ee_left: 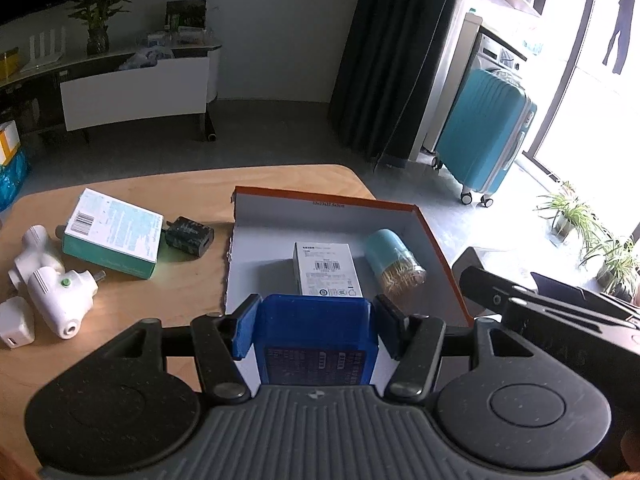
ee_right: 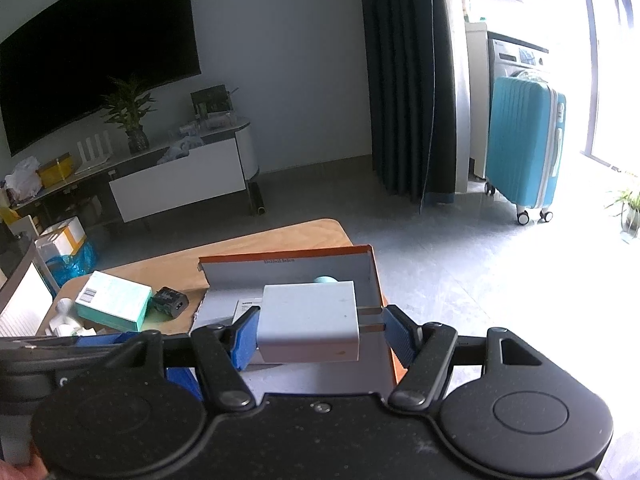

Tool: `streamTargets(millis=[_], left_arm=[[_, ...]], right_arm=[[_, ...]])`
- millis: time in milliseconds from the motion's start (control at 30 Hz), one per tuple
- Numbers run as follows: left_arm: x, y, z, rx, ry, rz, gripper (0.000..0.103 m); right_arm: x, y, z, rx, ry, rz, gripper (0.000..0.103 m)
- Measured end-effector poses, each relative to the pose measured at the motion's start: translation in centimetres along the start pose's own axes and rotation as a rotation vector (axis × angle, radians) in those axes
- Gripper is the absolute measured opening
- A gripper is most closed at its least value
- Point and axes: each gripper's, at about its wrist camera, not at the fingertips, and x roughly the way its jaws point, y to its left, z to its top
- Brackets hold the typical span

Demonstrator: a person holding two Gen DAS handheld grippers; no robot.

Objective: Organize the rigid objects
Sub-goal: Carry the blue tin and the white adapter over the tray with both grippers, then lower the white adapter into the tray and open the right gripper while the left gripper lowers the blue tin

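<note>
My left gripper (ee_left: 316, 330) is shut on a blue plastic box (ee_left: 316, 340), held over the near end of the orange-edged cardboard tray (ee_left: 440, 248). Inside the tray lie a small white carton (ee_left: 326, 268) and a teal toothpick jar (ee_left: 394, 260) on its side. My right gripper (ee_right: 320, 330) is shut on a white plug charger (ee_right: 308, 322), its prongs against the right pad, above the same tray (ee_right: 374, 276). On the table left of the tray rest a teal-and-white box (ee_left: 112, 232), a black adapter (ee_left: 188, 237) and several white plugs (ee_left: 56, 300).
The wooden table (ee_left: 180, 292) has a rounded far edge, with grey floor beyond. The right gripper's body (ee_left: 560, 312) sits close at the right of the left wrist view. A teal suitcase (ee_left: 484, 136), dark curtain and TV stand (ee_left: 132, 88) are in the background.
</note>
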Motion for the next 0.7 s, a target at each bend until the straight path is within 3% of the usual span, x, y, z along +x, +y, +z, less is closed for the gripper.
streamTargets(millis=[700], left_arm=[[1.9, 0.0, -0.5, 0.009, 0.051, 0.001, 0.061]], right_arm=[[3.5, -0.7, -0.1, 0.023, 0.073, -0.002, 0.079]])
